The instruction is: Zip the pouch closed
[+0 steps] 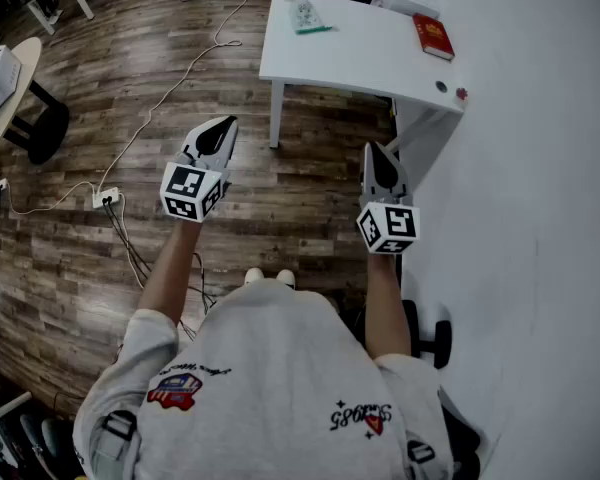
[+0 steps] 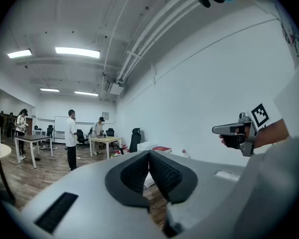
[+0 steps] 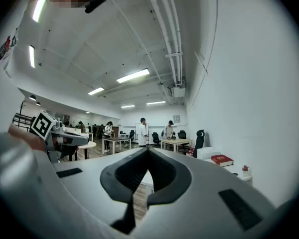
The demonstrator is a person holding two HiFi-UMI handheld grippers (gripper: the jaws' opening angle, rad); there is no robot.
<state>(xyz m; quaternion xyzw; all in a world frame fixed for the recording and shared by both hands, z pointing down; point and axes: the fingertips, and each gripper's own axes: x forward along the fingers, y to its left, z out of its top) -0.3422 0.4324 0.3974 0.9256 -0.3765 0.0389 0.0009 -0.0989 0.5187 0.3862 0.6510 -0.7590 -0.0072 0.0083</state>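
Table (image 1: pixel 360 53) as landmark: white, smooth, flat-topped, set against the white wall (image 1: pixel 540 218); wood-plank floor (image 1: pixel 110 78) before it. The pouch (image 1: pixel 306 14), as best I can judge, is the small pale flat thing with a green edge at the table's far left corner; too small to tell the zip's state. A red book (image 1: pixel 433 38) lies flat toward the table's right side, hard-cornered. Left gripper (image 1: pixel 220 126) and right gripper (image 1: pixel 374 151) are held level, short of the table's near edge, well apart from the pouch; likely a ready pose, task not yet begun. Each has its ribbed black pads (image 2: pixel 163 173) pressed together, nothing between; matte grey shells taper to a point. Next move, judged: step up to the table; steady the pouch with one, draw the slider with the other.
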